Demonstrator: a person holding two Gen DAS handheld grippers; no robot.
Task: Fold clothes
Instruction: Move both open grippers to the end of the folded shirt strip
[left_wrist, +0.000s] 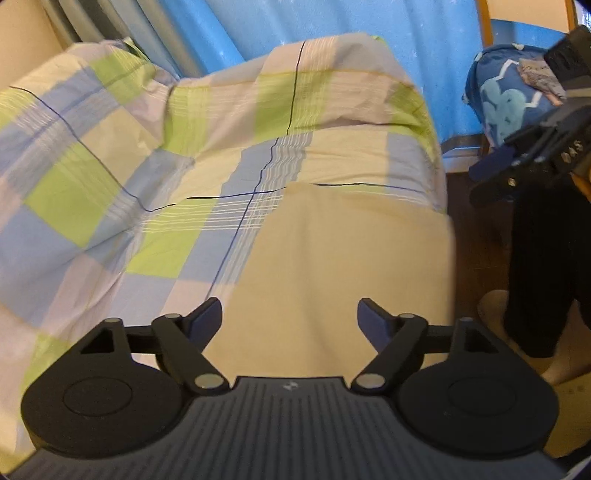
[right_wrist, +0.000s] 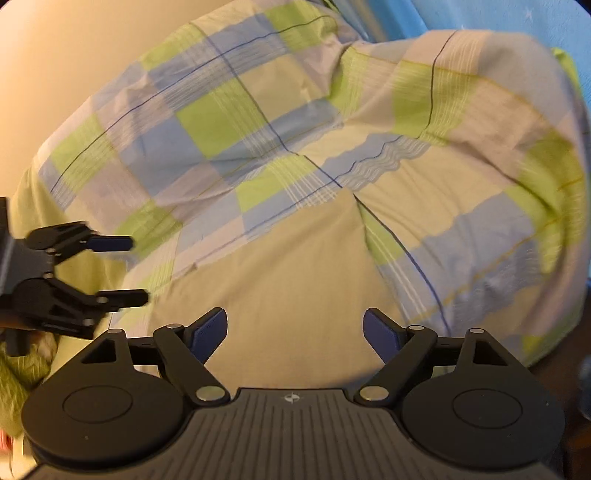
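The checked bedcover (left_wrist: 155, 155) runs off the left edge; its right side (right_wrist: 535, 206) is blurred

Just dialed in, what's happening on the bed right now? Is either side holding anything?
A person holds two sets of tongs over a bed covered with a checked sheet. A plain beige cloth lies flat on it, directly ahead of both. The left tongs and the right tongs are both open and hold nothing. In the left view the right tongs hang off the bed's right edge. Neither set touches the cloth; no fold is under way.
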